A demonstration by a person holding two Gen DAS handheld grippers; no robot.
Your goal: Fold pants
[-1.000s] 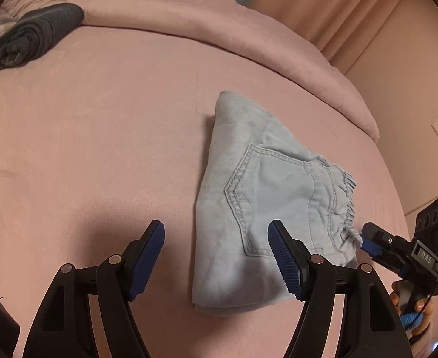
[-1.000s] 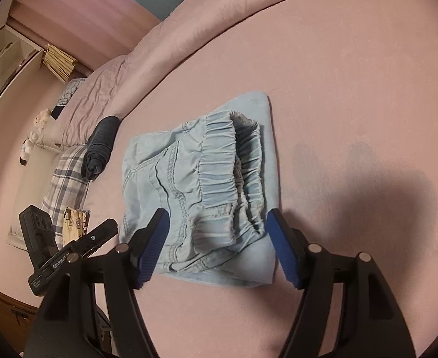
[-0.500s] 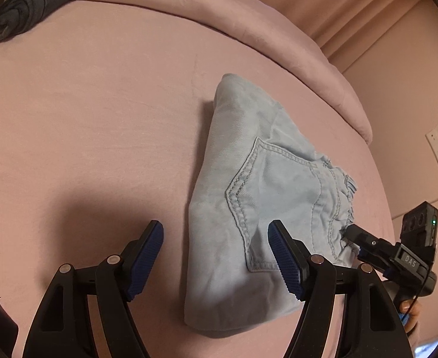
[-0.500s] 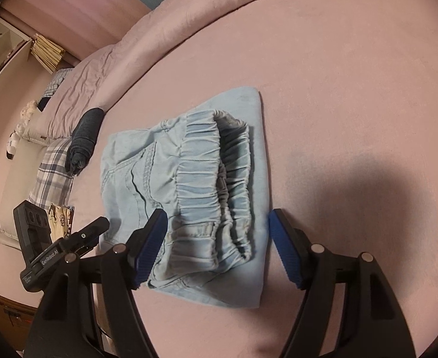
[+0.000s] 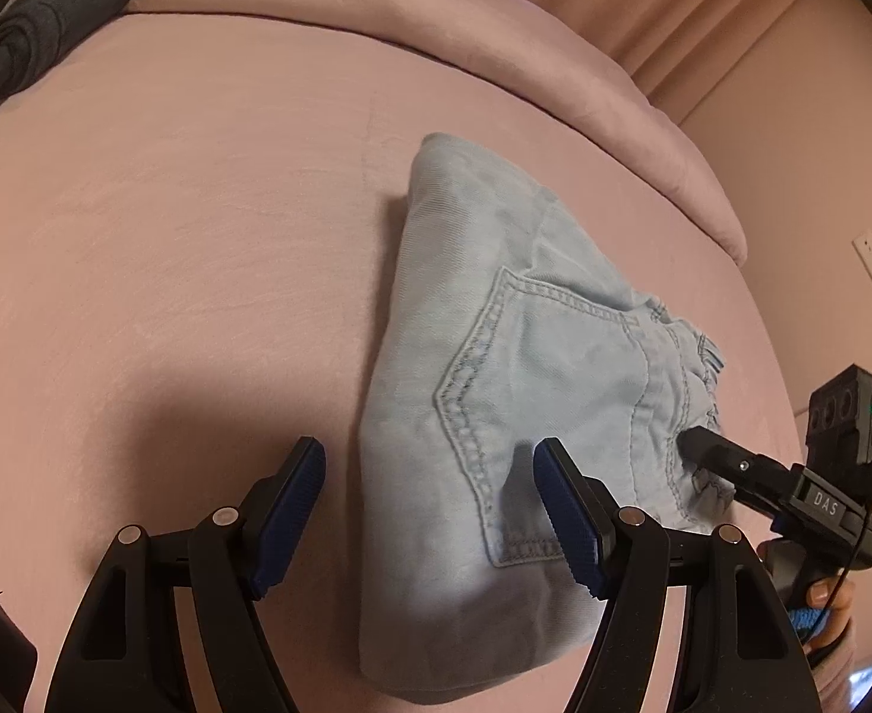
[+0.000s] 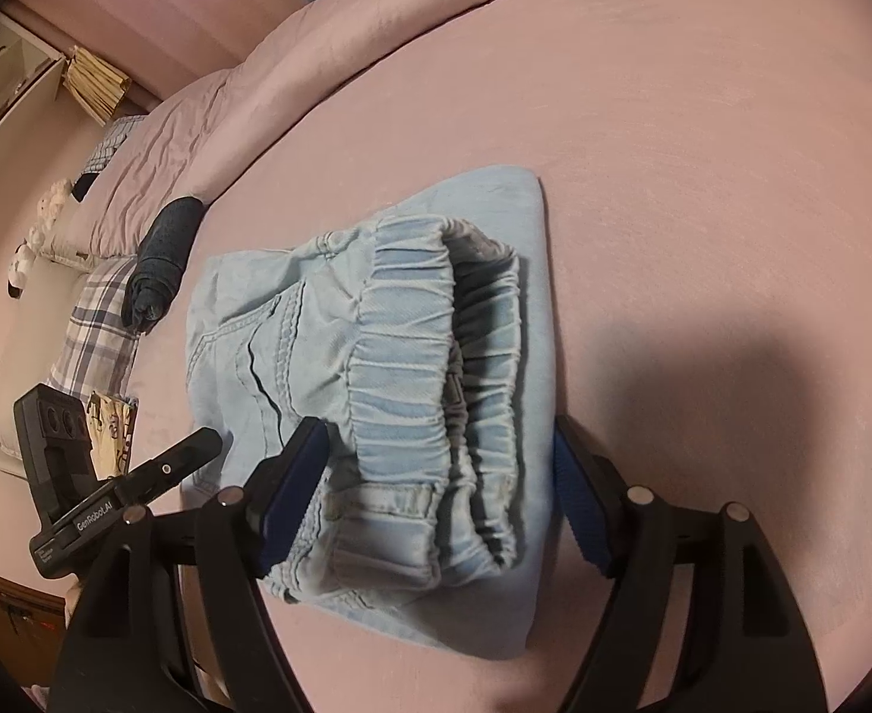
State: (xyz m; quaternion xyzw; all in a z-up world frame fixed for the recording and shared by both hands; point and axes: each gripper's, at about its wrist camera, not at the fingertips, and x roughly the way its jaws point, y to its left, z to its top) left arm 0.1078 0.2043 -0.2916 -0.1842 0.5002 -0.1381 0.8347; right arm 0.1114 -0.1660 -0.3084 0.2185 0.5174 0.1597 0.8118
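Light blue denim pants (image 5: 513,392) lie folded into a compact bundle on the pink bed, back pocket up. In the right wrist view the pants (image 6: 376,368) show their gathered elastic waistband toward me. My left gripper (image 5: 430,517) is open, its jaws straddling the bundle's near left edge just above the bed. My right gripper (image 6: 436,499) is open, its jaws on either side of the waistband end. The right gripper also shows in the left wrist view (image 5: 703,445), its tip on the waistband. The left gripper shows in the right wrist view (image 6: 192,445) beside the bundle.
A dark grey rolled garment (image 5: 38,41) lies at the far left of the bed, also in the right wrist view (image 6: 163,255). A pink duvet ridge (image 5: 436,47) runs along the back. A plaid pillow (image 6: 91,321) sits by the bed's edge.
Both grippers have moved closer to the folded pants and lower. The right gripper's jaws now flank the waistband; the left gripper's jaws now straddle the bundle's edge.
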